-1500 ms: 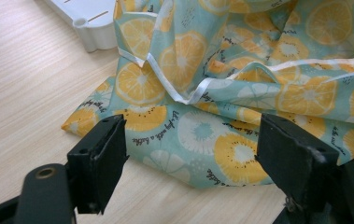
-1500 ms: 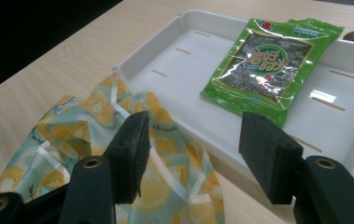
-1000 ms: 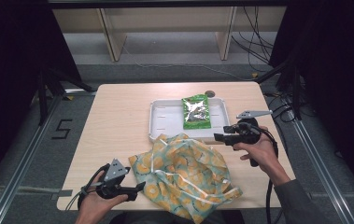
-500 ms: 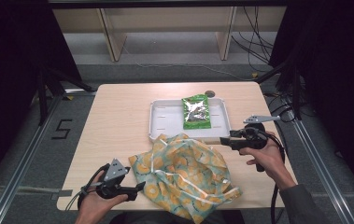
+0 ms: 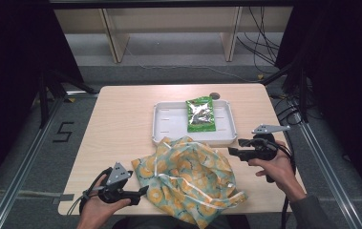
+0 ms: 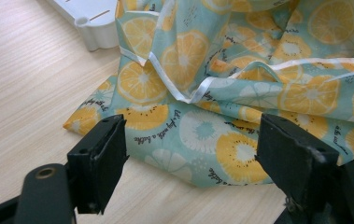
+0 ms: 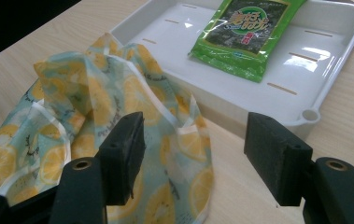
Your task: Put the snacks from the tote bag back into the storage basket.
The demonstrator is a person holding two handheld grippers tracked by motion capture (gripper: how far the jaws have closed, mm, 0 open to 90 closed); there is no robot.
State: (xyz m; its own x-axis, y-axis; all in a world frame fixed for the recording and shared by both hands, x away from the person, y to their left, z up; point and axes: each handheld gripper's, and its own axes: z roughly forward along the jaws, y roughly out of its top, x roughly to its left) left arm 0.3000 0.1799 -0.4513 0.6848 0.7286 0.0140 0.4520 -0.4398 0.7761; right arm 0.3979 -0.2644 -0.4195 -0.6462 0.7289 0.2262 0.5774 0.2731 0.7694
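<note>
The left tongs (image 5: pixel 143 191) lie low at the light wooden tabletop's (image 5: pixel 121 119) near edge, jaws wide apart, empty, facing the crumpled teal orange-slice-print cloth bag (image 5: pixel 188 176). The right tongs (image 5: pixel 233 150), also spread and empty, hover near the right edge beside the white plastic tray (image 5: pixel 164 124) holding a green foil snack packet (image 5: pixel 200 114).

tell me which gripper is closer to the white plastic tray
The right gripper, beside the white plastic tray's near right corner; the left gripper sits at the table's front edge.
</note>
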